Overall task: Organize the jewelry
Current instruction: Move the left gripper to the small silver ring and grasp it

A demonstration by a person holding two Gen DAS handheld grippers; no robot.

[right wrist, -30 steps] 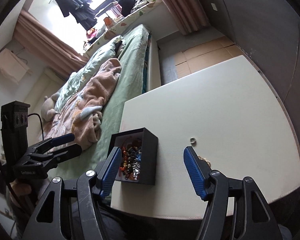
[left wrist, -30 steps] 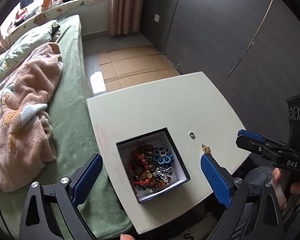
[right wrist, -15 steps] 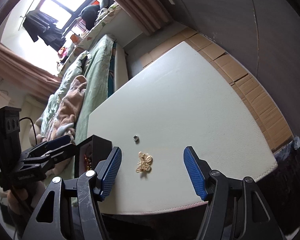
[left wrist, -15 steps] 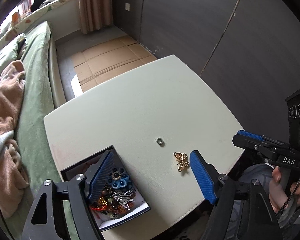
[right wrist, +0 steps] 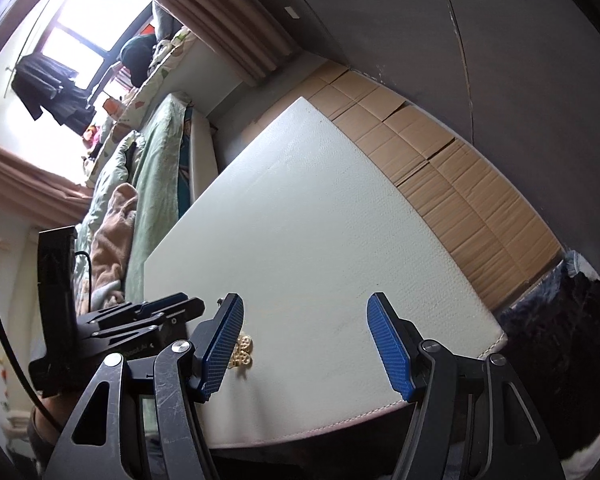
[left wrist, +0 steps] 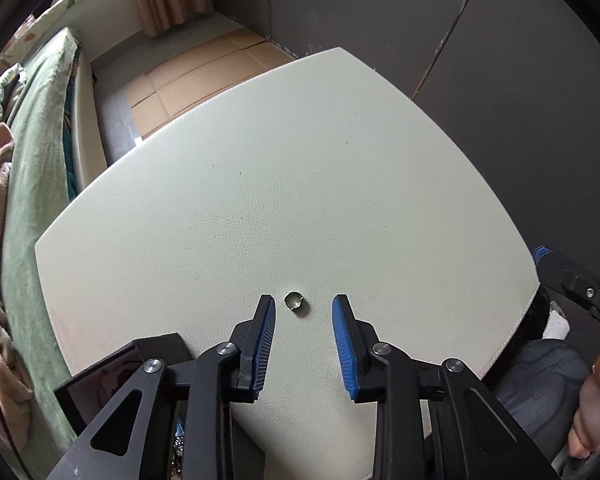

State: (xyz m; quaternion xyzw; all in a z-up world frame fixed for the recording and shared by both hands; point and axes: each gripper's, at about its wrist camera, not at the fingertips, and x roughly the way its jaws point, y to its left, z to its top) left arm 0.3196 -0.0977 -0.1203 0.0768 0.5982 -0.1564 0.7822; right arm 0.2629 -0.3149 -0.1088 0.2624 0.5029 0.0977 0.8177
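A small silver ring [left wrist: 294, 301] lies on the white table [left wrist: 284, 184], just ahead of and between the blue pads of my left gripper [left wrist: 303, 312], which is open but narrowed. The black jewelry box [left wrist: 112, 376] sits at the lower left, mostly hidden behind the left finger. A gold butterfly brooch [right wrist: 242, 354] lies on the table [right wrist: 320, 240] in the right wrist view, partly behind the left finger of my right gripper [right wrist: 306, 320], which is wide open and empty. The left gripper's tips [right wrist: 168, 310] show there too.
A bed with a green cover [left wrist: 32, 168] and a pink blanket [right wrist: 110, 232] runs along the table's left side. Cardboard sheets [right wrist: 452, 192] cover the floor beyond the table. A dark wall panel [left wrist: 460, 40] stands behind. The table's front edge [right wrist: 340, 420] is close.
My left gripper has moved right from over the box to the ring and has narrowed. My right gripper has swung right, so the brooch now lies by its left finger.
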